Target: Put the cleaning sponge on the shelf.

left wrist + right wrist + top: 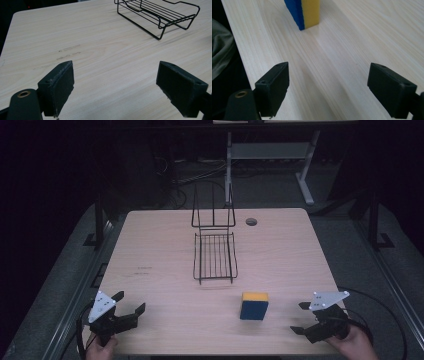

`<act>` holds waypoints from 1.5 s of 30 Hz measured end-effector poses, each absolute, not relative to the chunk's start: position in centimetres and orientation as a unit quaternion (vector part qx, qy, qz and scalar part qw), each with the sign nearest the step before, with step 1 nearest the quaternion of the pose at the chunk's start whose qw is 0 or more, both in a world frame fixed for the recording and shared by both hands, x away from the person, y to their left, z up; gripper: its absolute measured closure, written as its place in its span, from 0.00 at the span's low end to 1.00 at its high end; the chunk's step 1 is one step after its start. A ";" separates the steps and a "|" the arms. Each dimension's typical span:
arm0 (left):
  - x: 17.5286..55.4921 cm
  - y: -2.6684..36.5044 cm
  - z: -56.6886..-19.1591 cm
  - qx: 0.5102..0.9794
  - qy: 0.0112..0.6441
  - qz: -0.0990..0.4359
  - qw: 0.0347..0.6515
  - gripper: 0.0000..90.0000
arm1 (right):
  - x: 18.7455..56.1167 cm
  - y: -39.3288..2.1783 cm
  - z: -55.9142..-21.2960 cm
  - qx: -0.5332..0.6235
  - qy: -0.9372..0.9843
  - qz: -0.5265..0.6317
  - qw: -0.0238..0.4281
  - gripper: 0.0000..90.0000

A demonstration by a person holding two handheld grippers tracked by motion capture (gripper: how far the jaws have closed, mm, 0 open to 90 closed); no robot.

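A blue and yellow sponge block (254, 306) stands on edge on the wooden table (165, 245), right of centre near the front; in the right gripper view the sponge block (304, 12) stands ahead of the jaws. A black wire rack (215, 254) sits at the table's middle, its back upright; in the left gripper view the rack (157, 12) lies far ahead to the right. My left gripper (131, 303) rests open at the front left, nothing between its jaws. My right gripper (300, 318) is open at the front right, a short way right of the sponge block.
A round cable hole (251, 222) sits near the table's back edge. Behind the table stands a white desk frame (305, 175) among floor cables. Bare wood lies between the grippers and the rack.
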State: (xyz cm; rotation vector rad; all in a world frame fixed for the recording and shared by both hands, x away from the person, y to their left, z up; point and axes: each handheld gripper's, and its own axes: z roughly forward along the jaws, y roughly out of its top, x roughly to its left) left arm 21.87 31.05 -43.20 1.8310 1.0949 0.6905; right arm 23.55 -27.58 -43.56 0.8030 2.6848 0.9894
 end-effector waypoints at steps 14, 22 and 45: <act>21.8 31.1 -43.1 0.735 0.439 0.280 0.434 0.16 | 24.3 -25.2 -42.2 0.233 0.916 0.317 0.076 0.19; 21.8 31.1 -43.1 0.736 0.438 0.280 0.434 0.16 | 24.9 -24.0 -41.4 0.212 0.926 0.303 0.077 0.19; 21.8 31.2 -43.0 0.735 0.438 0.279 0.435 0.16 | 26.7 -20.5 -38.9 0.155 0.943 0.285 0.077 0.19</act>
